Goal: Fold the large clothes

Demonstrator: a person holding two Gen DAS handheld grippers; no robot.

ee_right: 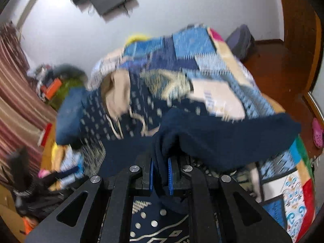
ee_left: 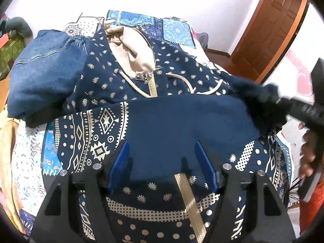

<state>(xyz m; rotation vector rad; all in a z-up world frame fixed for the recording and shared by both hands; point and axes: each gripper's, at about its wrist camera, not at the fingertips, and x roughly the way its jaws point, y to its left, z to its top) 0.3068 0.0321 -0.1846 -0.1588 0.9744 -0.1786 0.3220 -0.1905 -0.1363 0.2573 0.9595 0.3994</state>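
A navy hoodie (ee_left: 113, 81) with cream patterns, a cream zip and a beige hood lining lies face up on a patchwork bedspread (ee_left: 30, 151). Its plain navy sleeve (ee_left: 182, 117) is drawn across the chest. My left gripper (ee_left: 162, 158) hovers just over that sleeve, its blue pads (ee_left: 119, 162) wide apart with nothing pinched between them. My right gripper (ee_right: 161, 174) is shut on a bunched fold of the navy sleeve (ee_right: 222, 133), which hangs lifted above the bed. It also shows blurred at the right edge of the left wrist view, where the right gripper (ee_left: 299, 105) holds the sleeve's end.
A folded denim jacket (ee_left: 44, 70) lies left of the hoodie on the bed. A wooden door (ee_left: 273, 30) stands at the back right and a striped curtain (ee_right: 18, 101) at the left. A dark bag (ee_right: 241, 40) sits on the wooden floor beyond the bed.
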